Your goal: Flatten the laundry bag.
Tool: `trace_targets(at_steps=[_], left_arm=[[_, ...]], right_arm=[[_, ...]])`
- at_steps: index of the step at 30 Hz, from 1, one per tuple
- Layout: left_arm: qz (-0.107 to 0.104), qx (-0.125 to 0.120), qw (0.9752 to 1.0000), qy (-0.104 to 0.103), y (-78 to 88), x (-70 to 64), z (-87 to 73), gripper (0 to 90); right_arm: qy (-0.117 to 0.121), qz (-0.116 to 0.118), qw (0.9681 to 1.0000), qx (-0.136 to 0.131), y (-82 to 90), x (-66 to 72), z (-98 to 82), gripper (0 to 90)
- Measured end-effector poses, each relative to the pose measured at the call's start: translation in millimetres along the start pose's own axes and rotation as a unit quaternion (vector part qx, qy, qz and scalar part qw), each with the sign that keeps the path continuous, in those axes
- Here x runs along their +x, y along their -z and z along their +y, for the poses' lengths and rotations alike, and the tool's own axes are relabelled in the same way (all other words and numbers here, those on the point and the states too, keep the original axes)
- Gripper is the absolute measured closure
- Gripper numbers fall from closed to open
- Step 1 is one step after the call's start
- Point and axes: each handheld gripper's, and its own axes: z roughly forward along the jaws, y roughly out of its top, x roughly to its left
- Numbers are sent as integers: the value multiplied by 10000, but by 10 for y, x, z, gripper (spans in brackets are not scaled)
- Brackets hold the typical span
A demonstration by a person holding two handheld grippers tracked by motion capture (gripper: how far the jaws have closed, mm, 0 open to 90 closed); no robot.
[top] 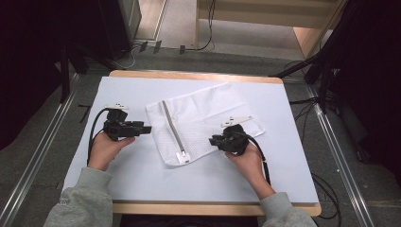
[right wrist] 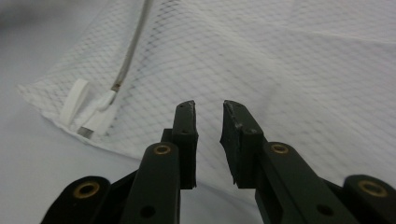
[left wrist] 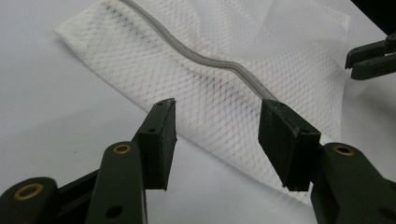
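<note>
— Where's the mesh bag (top: 201,123)?
— Centre of the frame, flat on the table (top: 142,175); zipper (top: 172,128) running diagonally.
— The claws?
— Left gripper (top: 147,128) released, just beside its left edge; right gripper (top: 213,140) parted, empty — over its lower right.

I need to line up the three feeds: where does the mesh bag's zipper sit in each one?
High view: zipper runs down the mesh bag, left of middle.
Left gripper view: zipper curves from top to the right jaw's tip.
Right gripper view: zipper at upper left.
Shared landmark: the white pull tab.
</note>
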Motion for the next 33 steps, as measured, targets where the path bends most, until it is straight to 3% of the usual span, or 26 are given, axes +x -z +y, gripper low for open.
trace_targets(at_steps=[14,29,33], left_arm=[[156,-19,9998,123,130,44,-164,469],[221,-61,9996,184,193,74,-215,463],[232,-82,9995,190,209,85,-217,462]], right_arm=[[433,560,9971,283,-477,467,179,725],[730,1000,9919,273,-674,869,258,625],[783,1108,9903,310,-633,981,253,605]])
